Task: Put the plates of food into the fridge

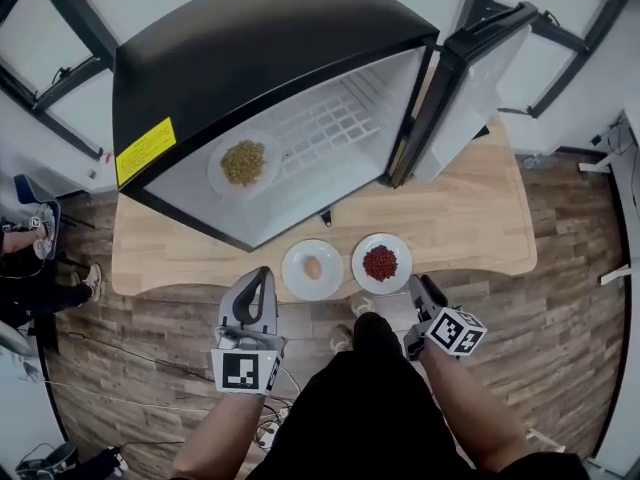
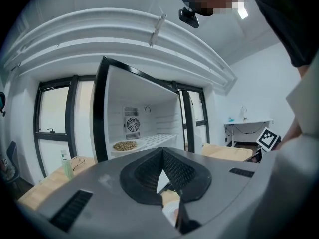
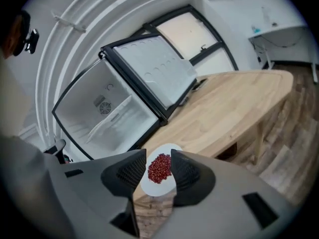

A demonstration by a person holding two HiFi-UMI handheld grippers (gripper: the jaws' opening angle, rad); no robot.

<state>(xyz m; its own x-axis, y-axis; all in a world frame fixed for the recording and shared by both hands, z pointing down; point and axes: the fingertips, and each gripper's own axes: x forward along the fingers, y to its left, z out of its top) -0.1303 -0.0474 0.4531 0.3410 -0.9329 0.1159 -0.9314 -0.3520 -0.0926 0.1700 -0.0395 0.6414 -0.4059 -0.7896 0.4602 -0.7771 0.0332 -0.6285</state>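
A black fridge lies open on the wooden table. On its shelf sits a white plate of greenish grains, also seen in the left gripper view. Two white plates stand at the table's near edge: one with an egg-like item, one with red beans. My left gripper hovers just short of the egg plate, its tips meeting. My right gripper is open beside the bean plate, which shows between its jaws but beyond them, untouched.
The fridge door swings out to the right over the table. A small bottle stands on the table left of the fridge. A seated person's legs are at the far left. Cables trail on the wooden floor.
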